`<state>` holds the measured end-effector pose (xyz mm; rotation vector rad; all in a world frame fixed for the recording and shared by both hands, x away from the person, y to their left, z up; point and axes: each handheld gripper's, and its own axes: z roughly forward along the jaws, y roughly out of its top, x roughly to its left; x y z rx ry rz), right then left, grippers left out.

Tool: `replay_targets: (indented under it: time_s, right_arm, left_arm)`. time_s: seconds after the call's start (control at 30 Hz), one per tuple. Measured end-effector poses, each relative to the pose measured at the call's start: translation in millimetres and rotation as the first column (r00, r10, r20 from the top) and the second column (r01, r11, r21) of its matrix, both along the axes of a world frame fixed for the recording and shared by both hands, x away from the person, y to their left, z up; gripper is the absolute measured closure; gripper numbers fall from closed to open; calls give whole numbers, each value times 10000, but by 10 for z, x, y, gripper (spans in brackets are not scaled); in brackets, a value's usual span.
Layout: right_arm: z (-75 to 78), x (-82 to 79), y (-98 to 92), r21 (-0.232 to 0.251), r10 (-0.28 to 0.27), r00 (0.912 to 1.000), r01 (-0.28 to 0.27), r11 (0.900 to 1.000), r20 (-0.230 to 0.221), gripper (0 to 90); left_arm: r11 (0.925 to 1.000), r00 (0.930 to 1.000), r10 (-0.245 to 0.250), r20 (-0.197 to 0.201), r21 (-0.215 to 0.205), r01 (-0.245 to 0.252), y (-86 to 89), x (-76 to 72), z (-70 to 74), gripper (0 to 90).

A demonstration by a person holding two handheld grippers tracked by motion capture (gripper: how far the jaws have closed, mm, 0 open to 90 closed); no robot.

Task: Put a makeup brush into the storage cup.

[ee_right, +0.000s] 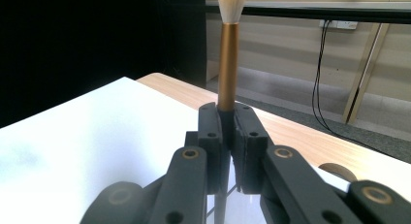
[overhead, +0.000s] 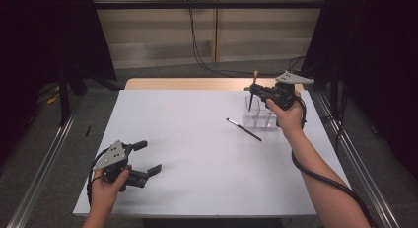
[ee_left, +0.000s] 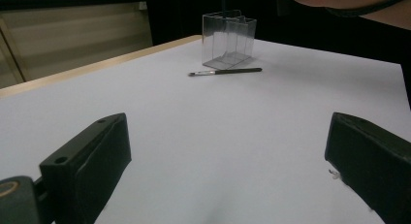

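right gripper (overhead: 260, 93): fingers closed on brush (ee_right: 228, 64), upright over clear holder (overhead: 260, 115) | lower it straight, slowly | left gripper (overhead: 147, 158): fingers wide, idle above worktop (overhead: 197, 154)

**Clearance and obstructions on the table**

White table top (overhead: 197, 154) is bare across its left and centre, open to passage. Left gripper (overhead: 145, 158) sits low at the near-left corner with jaws spread wide apart, nothing between them.

Obstacles are clustered far right. A clear box (overhead: 259, 114) stands upright near the far edge. A thin dark brush (overhead: 244, 129) lies flat just in front of the box, apart from it (angled across the approach from centre). The right gripper (overhead: 255, 93) hangs over the box, clamped on an upright gold-handled brush (ee_right: 228, 64), blocking access from above. The right forearm (overhead: 320, 173) crosses the near-right side.
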<state>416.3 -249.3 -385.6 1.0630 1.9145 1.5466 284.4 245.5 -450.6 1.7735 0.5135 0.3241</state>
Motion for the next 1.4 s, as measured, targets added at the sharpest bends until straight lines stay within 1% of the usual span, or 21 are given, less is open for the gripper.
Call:
replay_targets:
  time_s: [0.37, 0.4, 0.47, 0.57, 0.67, 0.73, 0.77, 0.83, 0.87, 0.9, 0.93, 0.97, 1.0, 1.1, 1.17, 1.2, 1.27, 1.33, 1.4]
  right_arm:
    - [-63, -10, 9, -115, 10, 10000, -11, 9999, -42, 835]
    - [-68, -12, 10, -132, 19, 10000, -20, 9999, -51, 836]
    - [-75, -15, 11, -146, 25, 10000, -26, 9999, -56, 835]
    - [-78, -16, 12, -125, 50, 10000, -51, 9999, -47, 835]
    - [-72, -22, 16, -48, 104, 9999, -104, 9999, -139, 833]
    - [-69, -27, 24, -110, 122, 9999, -123, 9999, -109, 829]
    - [-69, -32, 28, -107, 110, 9999, -111, 9999, -89, 795]
    - [-70, -37, 32, -14, 115, 9999, -115, 9999, -42, 664]
    - [-70, -43, 34, 107, 132, 9999, -132, 9999, -68, 598]
    - [-70, -50, 36, 176, 78, 9999, -76, 9998, -121, 554]
    - [-70, -56, 35, 167, 73, 9999, -71, 9998, -138, 517]
    - [-74, -64, 41, 161, 70, 9999, -68, 9998, -123, 452]
    - [-74, -70, 43, 72, 32, 9999, -31, 10000, -129, 416]
    - [-73, -103, 44, 0, -81, 10000, 81, 10000, -11, 326]
    - [-69, -121, 41, 0, -158, 9999, 158, 9999, 9, 265]
    - [-68, -131, 38, 70, -164, 9999, 163, 9998, 43, 243]
    - [-65, -169, 29, 132, -103, 9999, 101, 9999, 135, 216]
    - [-68, -204, 29, 231, -68, 9999, 65, 9997, 112, 171]
    - [-74, -244, 30, 265, -43, 9999, 40, 9996, 129, 152]
  left_arm:
    - [10000, 10000, 4, 11, -6, -4, -3, 1, -4, 27]
    - [10000, 10000, 11, -15, -64, -11, -7, -1, -4, 27]
    - [10000, 10000, -13, 0, 9, 13, -4, 0, -1, 27]
    - [10000, 10000, 7, -25, -79, -7, -8, 1, -6, 27]
    - [10000, 10000, -16, -27, -22, 16, -7, 1, -6, 26]
    - [10000, 10000, -26, -6, -44, 26, -9, 1, -6, 26]
    - [10000, 10000, -20, -6, -53, 20, -9, 1, -6, 26]
    - [10000, 10000, -11, -1, -27, 11, -7, 0, -6, 27]
    - [10000, 10000, -6, -8, -36, 6, -6, -1, -5, 27]
    - [10000, 10000, -9, -11, -44, 9, -6, -1, -5, 27]
    - [10000, 10000, 0, 3, -35, 0, -7, -1, -4, 27]
    - [10000, 10000, -5, -5, -12, 5, -7, -1, -2, 27]
    - [10000, 10000, -19, 6, 16, 19, -5, 0, -2, 26]
    - [10000, 10000, -25, -28, -71, 24, -14, -1, -7, 27]
    - [10000, 10000, -44, 17, 2, 44, -10, 4, -7, 27]
    - [10000, 10000, -29, -40, -92, 29, -14, 1, -8, 26]
    - [10000, 10000, -24, -36, -43, 24, -10, 1, -6, 26]
    - [10000, 10000, -21, -47, -47, 20, -10, 5, -9, 27]
    - [10000, 10000, -37, -29, -11, 37, -9, 8, -10, 26]
